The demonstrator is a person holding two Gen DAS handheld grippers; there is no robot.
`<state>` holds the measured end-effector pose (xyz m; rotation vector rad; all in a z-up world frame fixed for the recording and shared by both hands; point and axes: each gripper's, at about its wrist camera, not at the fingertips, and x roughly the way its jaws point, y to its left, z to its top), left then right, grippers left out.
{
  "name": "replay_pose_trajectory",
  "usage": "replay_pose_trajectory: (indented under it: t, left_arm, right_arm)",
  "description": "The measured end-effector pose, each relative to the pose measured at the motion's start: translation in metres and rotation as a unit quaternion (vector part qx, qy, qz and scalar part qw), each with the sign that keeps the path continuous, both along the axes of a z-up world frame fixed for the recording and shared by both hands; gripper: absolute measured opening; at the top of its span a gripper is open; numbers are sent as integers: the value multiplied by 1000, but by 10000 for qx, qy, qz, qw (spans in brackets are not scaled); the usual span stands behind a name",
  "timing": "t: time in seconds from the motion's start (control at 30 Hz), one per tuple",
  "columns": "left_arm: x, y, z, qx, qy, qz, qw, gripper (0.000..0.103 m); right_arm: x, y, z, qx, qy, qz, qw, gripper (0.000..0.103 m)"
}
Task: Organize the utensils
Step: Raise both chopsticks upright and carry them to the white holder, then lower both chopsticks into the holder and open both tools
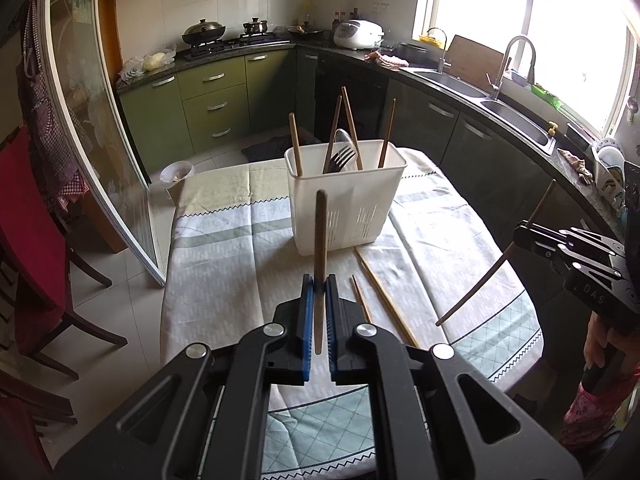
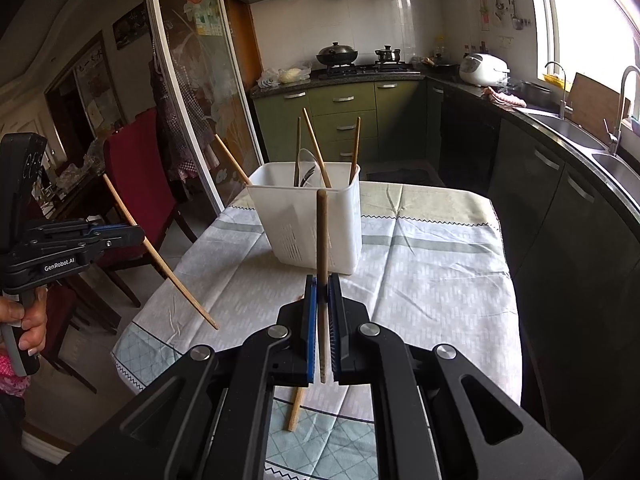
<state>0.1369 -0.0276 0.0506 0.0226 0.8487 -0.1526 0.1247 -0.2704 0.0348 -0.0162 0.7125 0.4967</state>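
My left gripper (image 1: 319, 282) is shut on a brown chopstick (image 1: 320, 232) that stands upright between its blue pads. In the right wrist view, my right gripper (image 2: 322, 282) is likewise shut on a chopstick (image 2: 322, 232) pointing up. Each gripper shows in the other's view with its stick slanting: the right gripper (image 1: 522, 230) at the table's right edge, the left gripper (image 2: 136, 235) off the left edge. Ahead on the table stands a white utensil holder (image 1: 308, 196) (image 2: 280, 216) with several chopsticks, a fork (image 1: 340, 158) and a spoon inside. Two chopsticks (image 1: 384, 294) lie on the cloth in front of it.
A patterned tablecloth (image 1: 224, 248) covers the table. A red chair (image 1: 28, 208) and a sliding glass door (image 1: 100, 120) stand to the left. A dark counter with a sink (image 1: 516, 116) runs along the right. A person's hand (image 2: 28, 320) grips the left handle.
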Motion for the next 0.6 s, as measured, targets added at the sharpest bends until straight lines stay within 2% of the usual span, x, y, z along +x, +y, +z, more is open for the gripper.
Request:
replay_pose_trajectory:
  t: [0.37,0.6]
  left_arm:
    - [27,-22,65,-60,-469,-235,9986,6]
    - [50,-30,122,-102,-1113,-202,9935,6]
  right_arm:
    - [21,18,68,164,-404,159,9989,6]
    - [53,29,120,278,-707,104,9971,6]
